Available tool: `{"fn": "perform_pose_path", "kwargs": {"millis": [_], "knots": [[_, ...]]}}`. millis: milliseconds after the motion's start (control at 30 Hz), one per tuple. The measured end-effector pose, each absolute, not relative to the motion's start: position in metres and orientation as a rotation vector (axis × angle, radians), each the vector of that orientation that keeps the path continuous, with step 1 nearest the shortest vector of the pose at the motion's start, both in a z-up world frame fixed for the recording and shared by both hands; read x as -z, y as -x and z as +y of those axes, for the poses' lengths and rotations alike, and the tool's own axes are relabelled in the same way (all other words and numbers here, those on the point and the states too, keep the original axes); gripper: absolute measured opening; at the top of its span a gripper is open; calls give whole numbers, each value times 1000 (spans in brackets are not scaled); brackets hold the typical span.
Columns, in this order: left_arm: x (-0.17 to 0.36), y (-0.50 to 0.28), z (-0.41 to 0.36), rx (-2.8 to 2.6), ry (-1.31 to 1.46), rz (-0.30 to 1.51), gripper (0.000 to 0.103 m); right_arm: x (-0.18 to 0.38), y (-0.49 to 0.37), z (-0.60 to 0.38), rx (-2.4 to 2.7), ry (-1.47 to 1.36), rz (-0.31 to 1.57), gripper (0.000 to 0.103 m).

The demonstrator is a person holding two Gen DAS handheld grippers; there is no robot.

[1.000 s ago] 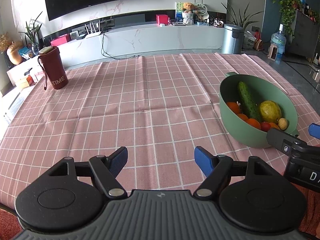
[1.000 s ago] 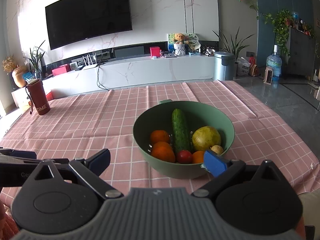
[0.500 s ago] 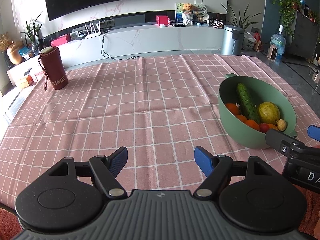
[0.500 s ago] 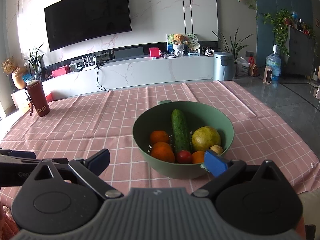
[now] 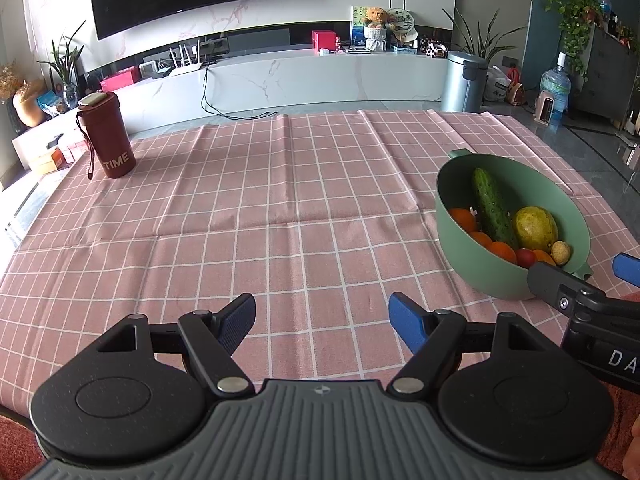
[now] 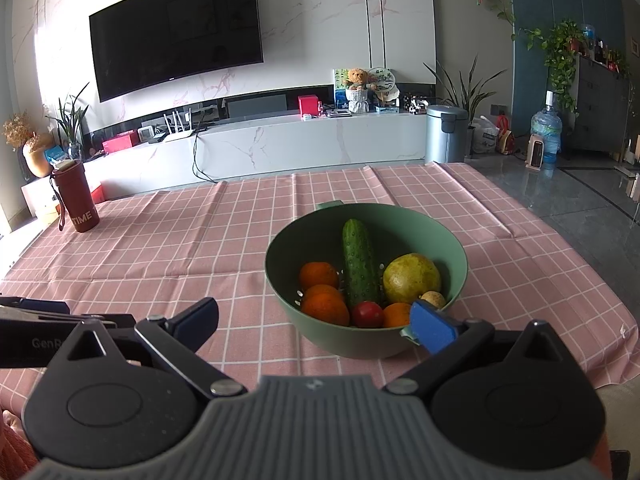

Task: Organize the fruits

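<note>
Pink checked cloth covers the tabletop (image 5: 280,208) from the near edge to the far one, creased in long folds and mostly bare. Nearest me, the left hand-held gripper (image 5: 322,314) hovers low over the cloth with its blue pads spread wide and nothing between them. To its right, the right hand-held gripper (image 6: 314,322) is likewise released and empty, its jaws standing apart just short of the green bowl (image 6: 460,264), one pad close to the near rim, though whether it touches I cannot tell. All the produce sits in that bowl: a cucumber (image 6: 360,266) leaning lengthwise up the inner wall, three or four oranges (image 6: 326,306) clustered at the front left, a small red tomato (image 6: 367,314) in the middle, a large yellow-green fruit (image 6: 412,278) on the right, and a small tan fruit (image 6: 433,299) tucked by the rim. I would guess the oranges are firm and light enough to pinch across the middle; the cucumber looks stiff and bumpy, best taken across its width near the raised upper end; the tomato is probably soft and smooth, needing a gentle squeeze; the big fruit may be too broad and slick for an easy hold. Farther off at the left stands a maroon tumbler (image 5: 106,138), and beyond the table a white media console (image 5: 320,76) under a dark television (image 6: 176,32).
</note>
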State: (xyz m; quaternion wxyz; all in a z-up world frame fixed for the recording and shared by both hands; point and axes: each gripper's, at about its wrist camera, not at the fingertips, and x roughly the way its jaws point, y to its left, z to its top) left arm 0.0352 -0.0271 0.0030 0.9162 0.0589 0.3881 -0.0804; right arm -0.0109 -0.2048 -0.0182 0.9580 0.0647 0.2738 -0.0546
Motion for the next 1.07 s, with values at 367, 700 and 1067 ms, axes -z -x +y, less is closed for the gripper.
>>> {"fn": "perform_pose_path", "kwargs": {"millis": [367, 700, 1067], "knots": [[-3, -35, -27, 168, -125, 803, 89, 18, 11, -205, 111, -131, 555, 98], [-2, -34, -28, 175, -126, 810, 89, 18, 11, -205, 110, -131, 556, 98], [-3, -33, -27, 178, -126, 804, 88, 19, 11, -205, 111, -130, 559, 98]]}}
